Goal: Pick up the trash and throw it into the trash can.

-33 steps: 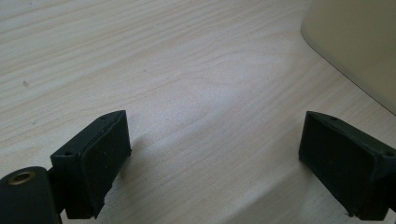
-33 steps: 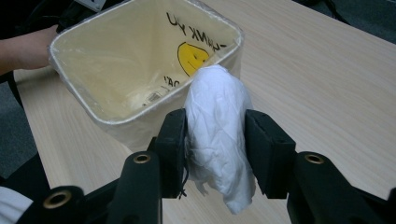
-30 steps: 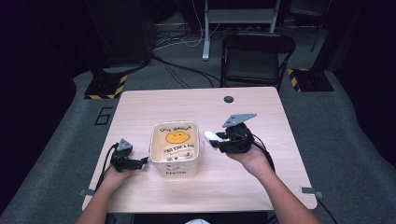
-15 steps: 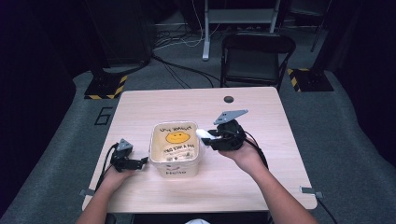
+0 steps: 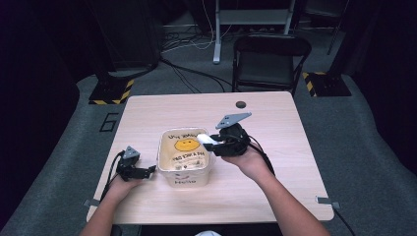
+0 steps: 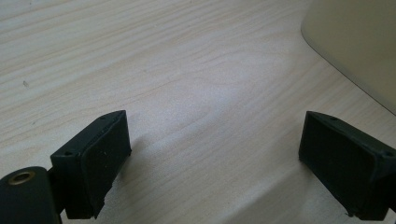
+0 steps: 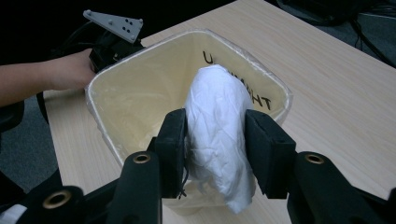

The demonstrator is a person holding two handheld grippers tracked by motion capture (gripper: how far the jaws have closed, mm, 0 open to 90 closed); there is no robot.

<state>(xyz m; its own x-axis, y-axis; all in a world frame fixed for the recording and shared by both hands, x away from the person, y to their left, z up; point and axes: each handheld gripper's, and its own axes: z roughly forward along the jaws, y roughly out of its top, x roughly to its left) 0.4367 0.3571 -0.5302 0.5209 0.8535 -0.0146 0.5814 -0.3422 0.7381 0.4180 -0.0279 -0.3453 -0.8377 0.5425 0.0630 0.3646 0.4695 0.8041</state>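
Observation:
A cream bin with a smiley face and black lettering stands in the middle of the wooden table. My right gripper is shut on a crumpled white tissue wad, held over the bin's right rim; the wad pokes out toward the bin's inside. My left gripper rests on the table just left of the bin, open, with bare wood between its jaws. The left gripper view has the bin's wall at the upper right.
A small dark round spot lies near the table's far edge. A black chair stands behind the table. Yellow-and-black striped floor bases flank the back. The person's left hand and its gripper sit beyond the bin.
My right gripper has carried the tissue wad leftward, from beside the bin to over its right rim. The left gripper has stayed put.

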